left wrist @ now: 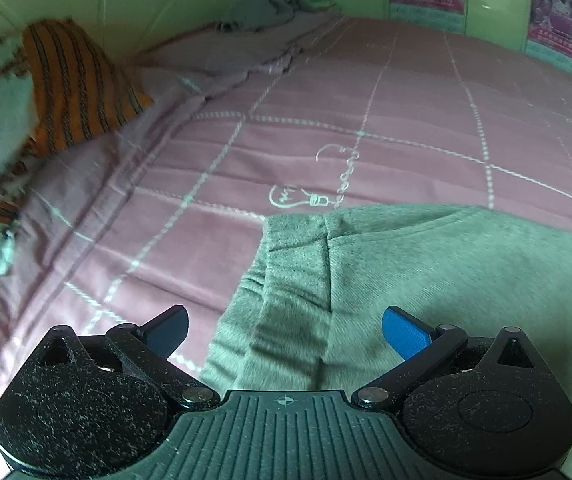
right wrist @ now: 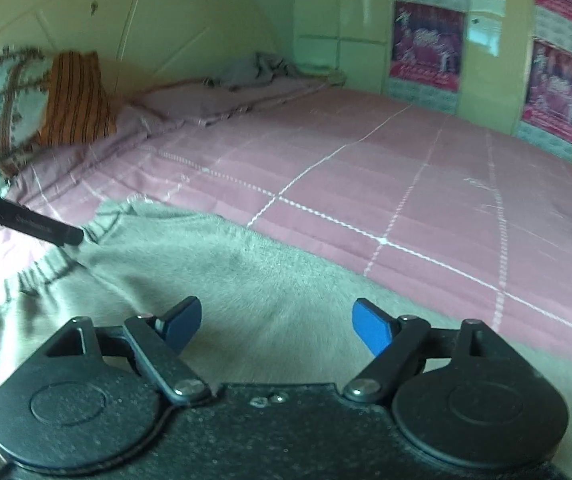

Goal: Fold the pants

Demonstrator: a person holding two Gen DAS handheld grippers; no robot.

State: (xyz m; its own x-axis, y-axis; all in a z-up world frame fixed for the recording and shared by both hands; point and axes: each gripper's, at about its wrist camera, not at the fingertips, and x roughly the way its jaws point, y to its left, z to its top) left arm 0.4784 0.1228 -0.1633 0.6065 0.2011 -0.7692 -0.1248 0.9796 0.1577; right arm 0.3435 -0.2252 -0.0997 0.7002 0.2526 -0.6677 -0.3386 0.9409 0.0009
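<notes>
Left gripper (left wrist: 284, 332): jaws spread wide, grasping nothing, low centre of the left wrist view, over the waistband edge of the pants (left wrist: 425, 288).
Right gripper (right wrist: 276, 326): jaws apart, empty, bottom centre of the right wrist view, above the grey fabric.
Pants: grey, lying flat on the pink bedspread (left wrist: 325, 112), filling the lower right of the left view.
Pillows (left wrist: 62, 88): upper left, against the wall.
</notes>
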